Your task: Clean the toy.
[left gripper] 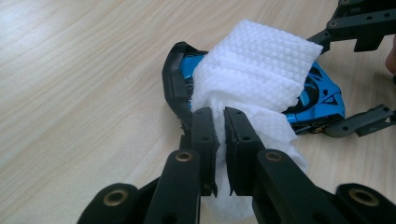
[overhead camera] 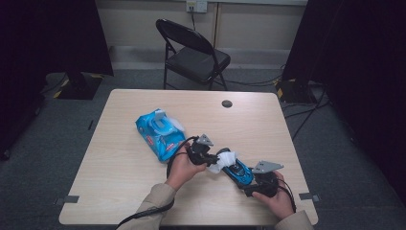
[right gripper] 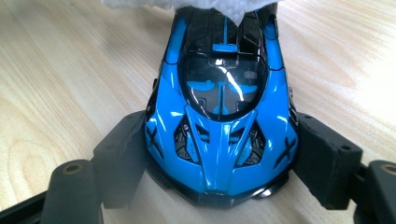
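On the pale wooden desk (overhead camera: 119,191), toward its near right corner, the work in hand was the wiping of a blue toy car (overhead camera: 238,171) with a white wet wipe (overhead camera: 223,161). A blue pack of wipes (overhead camera: 160,132) lay well apart from the car, nearer the middle of the desk and to the left. The right tool (overhead camera: 249,184) stood with its jaws spread wide around the nose of the car, one pad against each flank, so that the car was clamped and sat flat on the desk. The left tool (left gripper: 222,122) had its jaws pressed together on a bunched fold of the wipe, whose free part draped over the rear of the car and hid the tail. To do this step well, I judged that the right tool should keep its squeeze even and low on the body, since the glossy shell could slip or twist under a sideways rub. The left tool would do best to drag the cloth in short strokes along the length of the car, toward the held nose, pressing lightly. Too much push could pull the wipe out of the pinch or skid the car across the desk.
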{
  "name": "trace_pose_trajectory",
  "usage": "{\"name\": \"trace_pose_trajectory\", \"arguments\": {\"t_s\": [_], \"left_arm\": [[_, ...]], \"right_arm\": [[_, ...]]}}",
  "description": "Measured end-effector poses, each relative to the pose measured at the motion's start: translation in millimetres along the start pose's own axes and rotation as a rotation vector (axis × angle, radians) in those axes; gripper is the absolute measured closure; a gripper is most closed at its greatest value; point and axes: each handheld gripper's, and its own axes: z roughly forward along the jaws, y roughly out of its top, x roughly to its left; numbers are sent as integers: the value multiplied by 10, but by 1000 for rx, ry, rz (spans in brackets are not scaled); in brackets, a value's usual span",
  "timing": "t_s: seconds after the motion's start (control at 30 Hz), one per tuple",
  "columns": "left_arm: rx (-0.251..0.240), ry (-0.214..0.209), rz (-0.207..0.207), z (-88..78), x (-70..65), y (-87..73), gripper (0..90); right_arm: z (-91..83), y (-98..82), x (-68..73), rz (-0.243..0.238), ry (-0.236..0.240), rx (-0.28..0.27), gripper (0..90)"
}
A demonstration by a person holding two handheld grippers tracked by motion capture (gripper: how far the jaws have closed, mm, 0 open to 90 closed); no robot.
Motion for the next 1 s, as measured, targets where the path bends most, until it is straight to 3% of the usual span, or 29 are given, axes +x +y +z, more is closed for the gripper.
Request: {"name": "trace_pose_trajectory", "arguments": {"t_s": [0.2, 0.4, 0.77, 0.87, 1.0], "left_arm": [[-36, -12, 22, -88, -98, 73, 838], [-67, -58, 62, -80, -282, 202, 839], [-18, -153, 119, 310, -649, 233, 838], [-4, -163, 127, 401, -707, 233, 838], [26, -146, 147, 513, -738, 215, 837]], "right_arm": [[0, 0, 0, 0, 0, 0, 246], [0, 0, 0, 0, 0, 0, 246], [0, 0, -1, 0, 0, -1, 246], [0, 0, 0, 0, 0, 0, 246], [0, 0, 0, 1, 0, 0, 246]]}}
